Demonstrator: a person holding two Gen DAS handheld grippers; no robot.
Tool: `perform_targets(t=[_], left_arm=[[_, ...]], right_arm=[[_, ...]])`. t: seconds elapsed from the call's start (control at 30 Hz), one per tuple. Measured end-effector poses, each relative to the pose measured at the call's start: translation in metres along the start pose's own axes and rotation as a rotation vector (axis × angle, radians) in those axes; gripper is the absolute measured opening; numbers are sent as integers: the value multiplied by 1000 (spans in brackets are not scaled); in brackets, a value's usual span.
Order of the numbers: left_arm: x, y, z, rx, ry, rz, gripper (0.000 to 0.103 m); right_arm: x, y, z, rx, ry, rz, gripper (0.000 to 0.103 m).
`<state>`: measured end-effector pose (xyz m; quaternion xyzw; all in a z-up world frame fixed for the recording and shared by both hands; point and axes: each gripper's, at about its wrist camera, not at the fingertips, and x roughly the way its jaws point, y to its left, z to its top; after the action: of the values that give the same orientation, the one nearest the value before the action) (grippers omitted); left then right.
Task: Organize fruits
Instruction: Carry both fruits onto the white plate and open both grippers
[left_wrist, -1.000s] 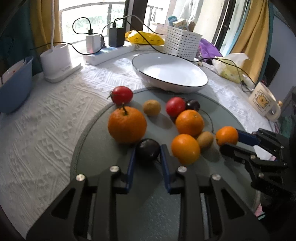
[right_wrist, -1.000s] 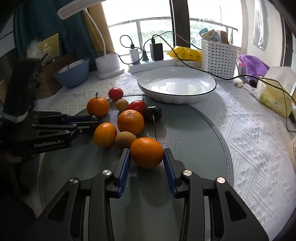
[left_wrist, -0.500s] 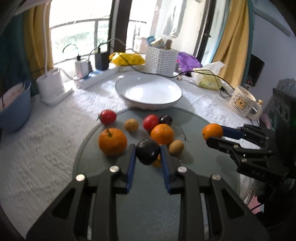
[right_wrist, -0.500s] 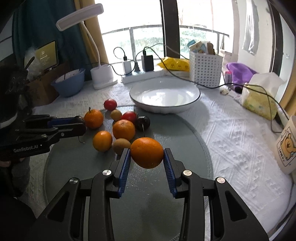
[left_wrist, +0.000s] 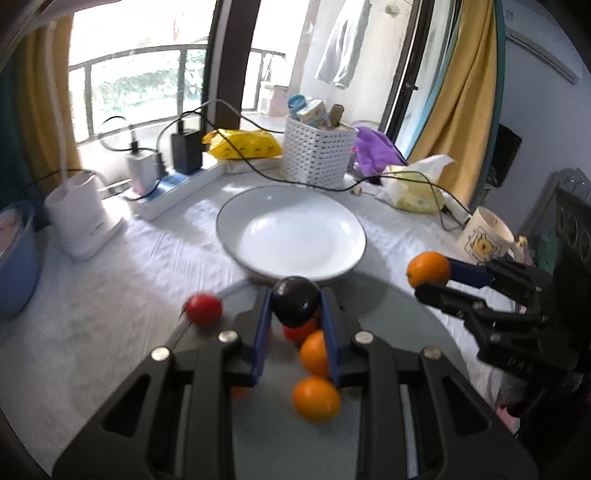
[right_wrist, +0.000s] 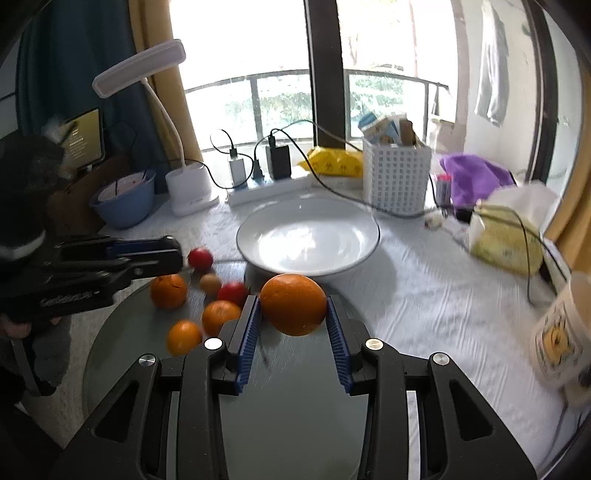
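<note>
1. Fruits are what I am sorting. I hold two of them up in the air now, one in each gripper.
2. My left gripper (left_wrist: 295, 314) has its jaws squeezed on a dark plum (left_wrist: 294, 302). It hangs just in front of the white plate (left_wrist: 236, 210).
3. My right gripper (right_wrist: 293, 314) has its jaws squeezed on a big orange (right_wrist: 293, 303). It also hangs near the front edge of the white plate (right_wrist: 255, 225).
4. Nothing is on the plate yet, so I think the job has only just begun.
5. More fruit waits on the round gray mat (right_wrist: 122, 332): an orange with a stem (right_wrist: 168, 291), two more oranges (right_wrist: 221, 316) lying near each other, a red tomato (right_wrist: 200, 259) at the mat's edge, another red fruit (right_wrist: 232, 292), and a small brown fruit (right_wrist: 210, 283) that is too blurry to name.
6. I think the next thing is to put the plum and the orange down on the plate, softly, so they do not roll off.
7. Then I would go back for the others, one or two at a time.
</note>
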<state>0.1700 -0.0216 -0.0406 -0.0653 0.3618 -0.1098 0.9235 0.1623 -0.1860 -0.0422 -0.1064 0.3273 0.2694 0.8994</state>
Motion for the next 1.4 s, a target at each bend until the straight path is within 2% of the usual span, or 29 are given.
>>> perform_targets(t=[0.1,0.23,0.33,0.53,0.73,0.83,1.17,1.23,1.3,1.4], left_arm=[[7,5,15,3,-30,-9,27],[16,10,29,54,-78,48,28],[38,17,39,54,-42,116,28],[76,27,46,55,44,87,28],[94,36,55,26,72,79,28],[96,39,60,30,82,37,28],[92,41,72,63,86,45,31],[87,42,73,63,76,51,31],[82,44,72,69,66,64,31],[66,43,71,88,29,91,34]], right_arm=[[9,-6,12,-16,-7,-25,39],[24,-19,30,-6,-7,-34,39],[37,-22,41,-15,-9,-42,39],[63,-29,65,0,-20,-52,39],[98,-41,78,37,-4,-41,39],[108,-45,82,54,0,-38,39],[128,-51,79,89,42,-35,39],[125,-51,79,96,27,-38,41],[119,-50,81,98,4,-11,52],[111,-47,83,80,-23,-23,57]])
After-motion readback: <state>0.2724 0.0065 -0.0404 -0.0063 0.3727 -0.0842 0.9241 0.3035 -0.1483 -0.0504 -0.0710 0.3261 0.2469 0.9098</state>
